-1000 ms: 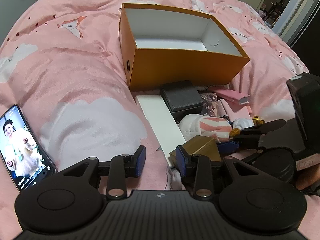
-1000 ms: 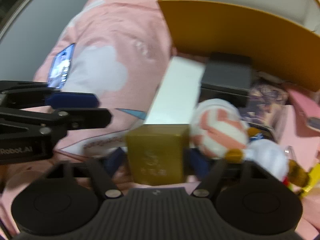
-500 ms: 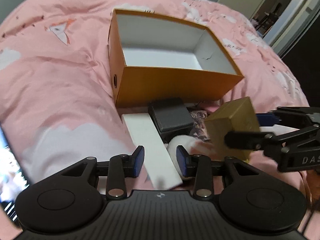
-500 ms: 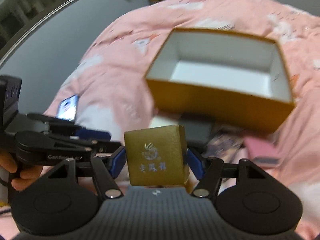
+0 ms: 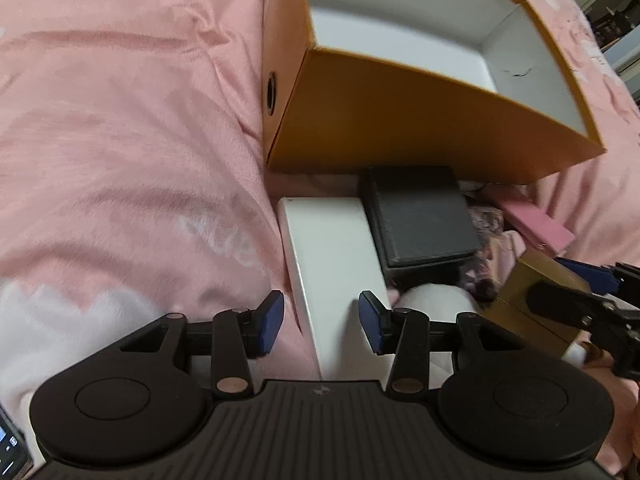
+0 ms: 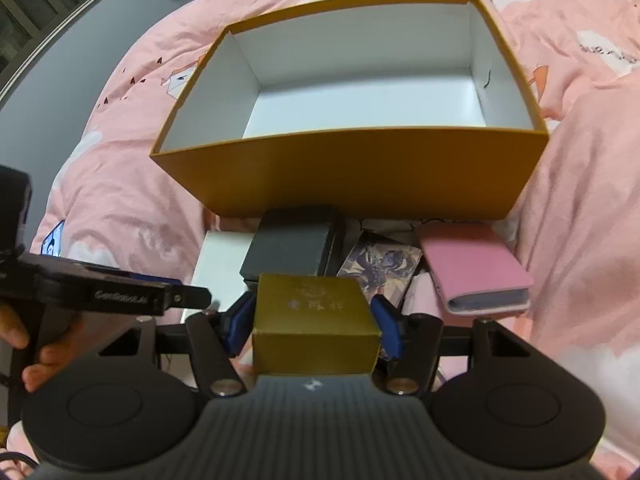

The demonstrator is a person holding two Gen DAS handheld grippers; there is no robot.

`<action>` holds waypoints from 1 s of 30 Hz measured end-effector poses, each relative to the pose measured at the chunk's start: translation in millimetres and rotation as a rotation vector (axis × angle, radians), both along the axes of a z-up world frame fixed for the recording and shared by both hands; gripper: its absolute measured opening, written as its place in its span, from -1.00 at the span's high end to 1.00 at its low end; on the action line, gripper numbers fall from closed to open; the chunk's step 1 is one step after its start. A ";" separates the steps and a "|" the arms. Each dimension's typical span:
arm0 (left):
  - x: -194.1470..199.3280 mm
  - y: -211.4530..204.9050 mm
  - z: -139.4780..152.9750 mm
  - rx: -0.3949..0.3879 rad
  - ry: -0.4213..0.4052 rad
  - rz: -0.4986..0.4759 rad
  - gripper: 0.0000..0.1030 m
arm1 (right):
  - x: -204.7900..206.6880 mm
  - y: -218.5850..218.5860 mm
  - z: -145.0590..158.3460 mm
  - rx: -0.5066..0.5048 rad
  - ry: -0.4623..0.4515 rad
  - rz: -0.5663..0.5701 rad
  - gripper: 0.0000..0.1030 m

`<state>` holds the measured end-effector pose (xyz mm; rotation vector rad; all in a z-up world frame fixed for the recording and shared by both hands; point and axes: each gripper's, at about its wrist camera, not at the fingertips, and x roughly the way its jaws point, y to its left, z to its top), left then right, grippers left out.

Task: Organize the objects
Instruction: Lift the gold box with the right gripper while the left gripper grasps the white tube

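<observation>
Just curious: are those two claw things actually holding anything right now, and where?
The right gripper holds the gold box by its two opposite sides. The left gripper holds nothing; its jaws are opening above the white box.

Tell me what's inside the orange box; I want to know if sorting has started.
Nothing shows inside the orange box: bare white floor and walls. Its near wall hides a strip of floor. The gold box is between the right gripper's jaws, outside.

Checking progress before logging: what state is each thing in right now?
orange box: open, empty.
gold box: held by right gripper, jaws closing.
left gripper: jaws opening over white box.
pink wallet: closed, on the bed.
phone: screen lit.
</observation>
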<state>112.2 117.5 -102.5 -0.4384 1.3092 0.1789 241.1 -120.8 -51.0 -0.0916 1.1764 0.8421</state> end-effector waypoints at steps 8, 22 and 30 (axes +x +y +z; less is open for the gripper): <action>12.1 1.1 -24.9 -0.079 0.013 0.013 -0.39 | 14.5 -11.2 -21.7 0.045 0.177 -0.085 -0.40; -4.5 -3.2 -6.2 -0.098 -0.086 0.010 -0.18 | -1.1 -9.2 -0.3 -0.051 -0.019 -0.074 -0.58; -11.0 -15.5 6.0 -0.104 -0.095 -0.046 0.13 | -14.4 26.5 -0.4 -0.143 -0.181 0.206 -0.57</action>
